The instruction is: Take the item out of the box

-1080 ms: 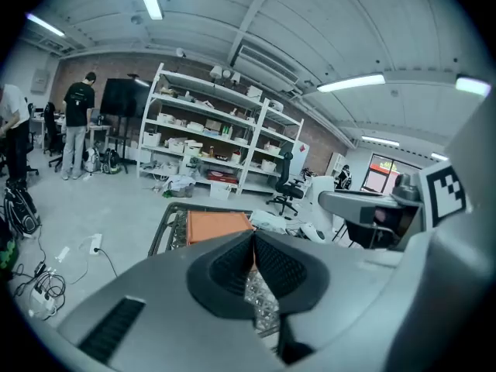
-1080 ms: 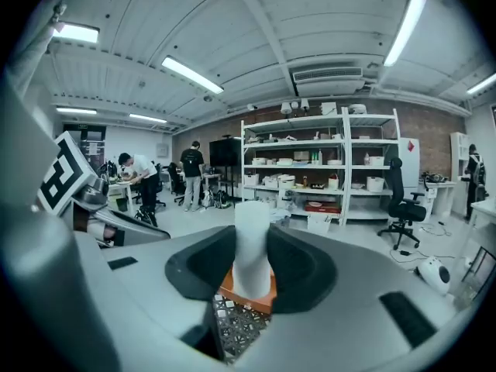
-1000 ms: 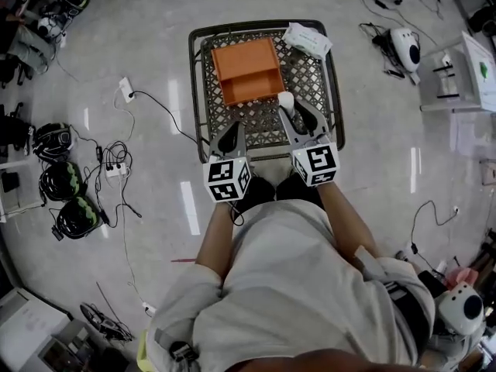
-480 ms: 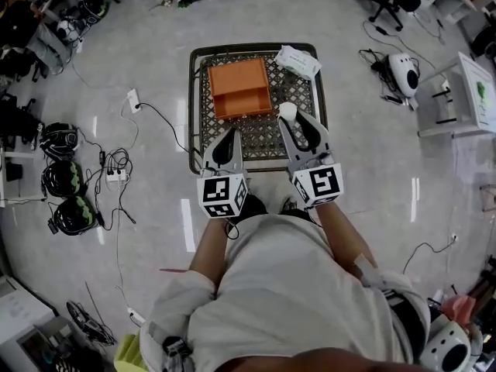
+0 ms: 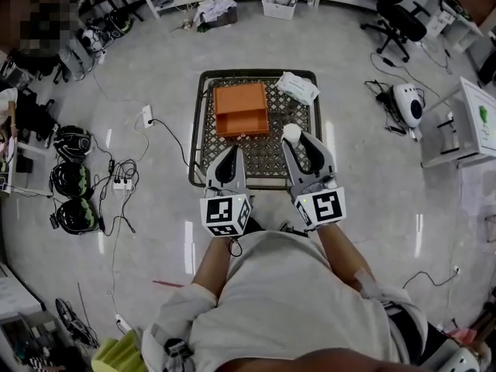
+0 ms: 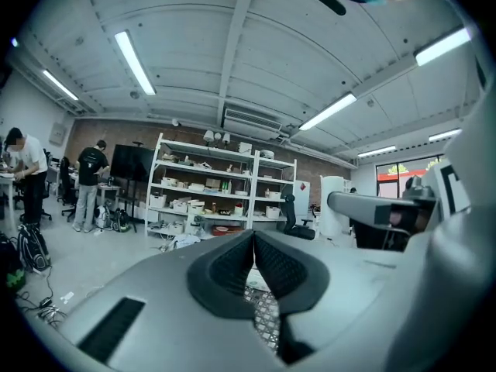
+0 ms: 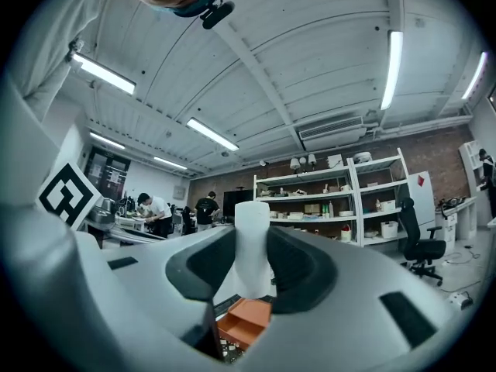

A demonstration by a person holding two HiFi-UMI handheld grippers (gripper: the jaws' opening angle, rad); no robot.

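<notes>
In the head view, we are holding the right gripper (image 5: 292, 136) over the wire table (image 5: 197, 130), and its jaws are clamping a small white item (image 5: 291, 132) at their tips. The orange box (image 5: 242, 108) is sitting just ahead of those jaws and to their left. We are seeing nothing in it, so we are judging the item already out. A white packet (image 5: 298, 87) is lying further ahead. The left gripper (image 5: 228, 150) is hanging alongside, its jaws pointing toward the box's near edge.

In the left gripper view, the two pads are meeting at their tips with nothing between them, and only mesh is showing below.

In the right gripper view, the jaws are parted by just the item's width. The white cylinder is standing upright between the pads, and the box is lying below, apart from it. To do this step well, we are planning a steady squeeze, an upright item, and a path clear of the box's wall before lowering onto bare mesh.
</notes>
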